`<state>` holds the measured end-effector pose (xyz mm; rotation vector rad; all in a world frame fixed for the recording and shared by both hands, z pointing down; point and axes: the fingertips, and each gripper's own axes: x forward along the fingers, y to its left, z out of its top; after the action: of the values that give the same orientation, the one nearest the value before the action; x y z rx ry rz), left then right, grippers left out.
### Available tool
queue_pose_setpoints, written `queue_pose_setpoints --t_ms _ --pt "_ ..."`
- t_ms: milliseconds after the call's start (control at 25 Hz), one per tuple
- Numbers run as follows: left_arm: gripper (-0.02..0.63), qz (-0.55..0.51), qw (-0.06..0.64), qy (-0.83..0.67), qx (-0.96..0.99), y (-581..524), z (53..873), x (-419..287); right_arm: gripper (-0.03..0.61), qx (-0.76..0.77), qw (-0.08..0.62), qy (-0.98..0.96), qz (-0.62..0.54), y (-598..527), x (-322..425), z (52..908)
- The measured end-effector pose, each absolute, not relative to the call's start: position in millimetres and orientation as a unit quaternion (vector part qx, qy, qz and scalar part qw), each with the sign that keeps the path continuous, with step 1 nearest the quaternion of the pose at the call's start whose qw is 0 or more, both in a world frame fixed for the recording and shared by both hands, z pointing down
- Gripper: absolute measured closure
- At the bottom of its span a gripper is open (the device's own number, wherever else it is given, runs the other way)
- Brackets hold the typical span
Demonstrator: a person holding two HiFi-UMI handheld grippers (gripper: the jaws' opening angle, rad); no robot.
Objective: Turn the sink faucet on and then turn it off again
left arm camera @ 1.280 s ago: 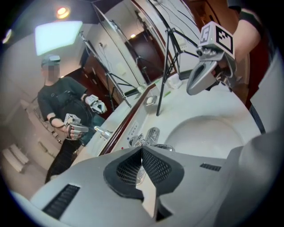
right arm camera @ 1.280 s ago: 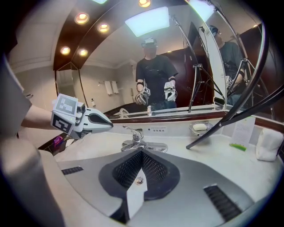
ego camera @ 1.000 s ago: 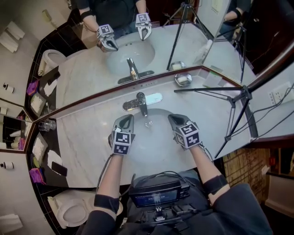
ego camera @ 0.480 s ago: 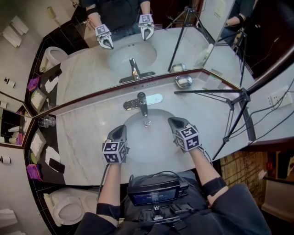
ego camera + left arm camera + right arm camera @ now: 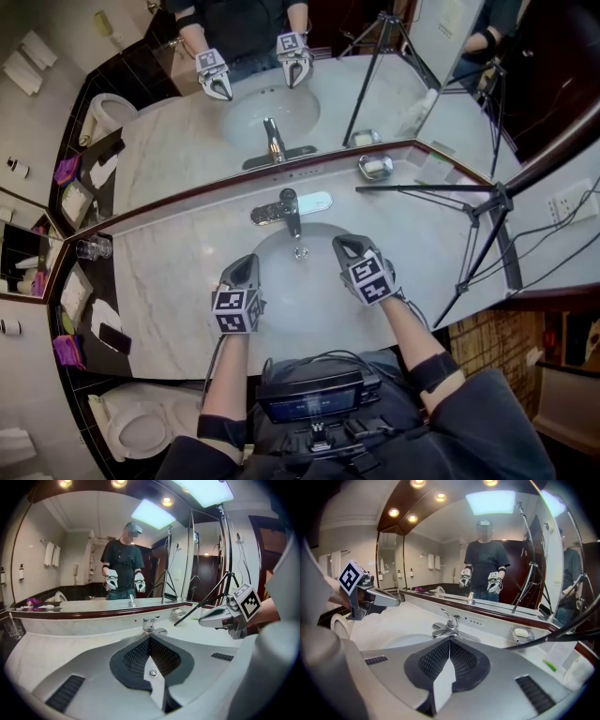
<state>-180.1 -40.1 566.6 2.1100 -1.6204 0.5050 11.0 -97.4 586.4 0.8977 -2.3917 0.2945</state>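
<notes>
- Jaws of the left gripper (image 5: 150, 641) clenched pad to pad with nothing between them, poised over the near left rim of the white oval sink basin (image 5: 281, 286).
- Likewise the right gripper (image 5: 450, 641): clamped together and empty, above the basin's near right side, tips aimed at the faucet.
- Between the two claws, an open stretch of bare bowl with the small round metal drain (image 5: 301, 252) in the middle, and the grippers well apart from each other.
- Ahead of both claws and touched by neither, the chrome single-lever faucet (image 5: 289, 208) on a flat chrome base plate at the basin's back rim, its spout reaching over the bowl toward the drain and its lever curving upward on top.
- Around the basin, pale veined marble countertop (image 5: 178, 272), broad and bare on the left.
- Just behind the faucet, a low marble ledge, then the dark-trimmed wall mirror (image 5: 187, 141) closing off room to the rear.
- At right rear, a small chrome soap dish (image 5: 373, 165) holding a white bar, set at the mirror's foot.
- Beside it, a black tripod (image 5: 487, 202) with one leg stretched across the counter's right end, near the right gripper's side.
- At the far left counter corner, a clear glass tumbler (image 5: 94, 251), well apart from the left gripper.
</notes>
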Motion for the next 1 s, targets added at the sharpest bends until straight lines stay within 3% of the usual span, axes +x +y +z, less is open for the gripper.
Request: queue_pose_setpoints --t_ms 280,480,720,1000 --pt "0.611 0.186 0.221 -0.579 0.763 -46.3 575.1 -175.9 0.521 0.27 0.356 -0.894 -0.018 -123.3 -35.5 600.7" --pt "0.611 0.188 0.224 -0.58 0.76 -45.1 580.5 -180.2 0.385 0.214 0.41 -0.873 -0.155 -135.2 -70.3 603.3" --pt "0.611 0.185 0.232 -0.587 0.753 -41.6 588.2 -187.3 0.382 0.169 0.448 -0.831 -0.283 -157.3 -100.2 605.6" --pt "0.611 0.181 0.244 -0.596 0.744 -39.0 597.4 -195.4 0.383 0.116 0.475 -0.804 -0.338 -168.0 -121.2 621.7"
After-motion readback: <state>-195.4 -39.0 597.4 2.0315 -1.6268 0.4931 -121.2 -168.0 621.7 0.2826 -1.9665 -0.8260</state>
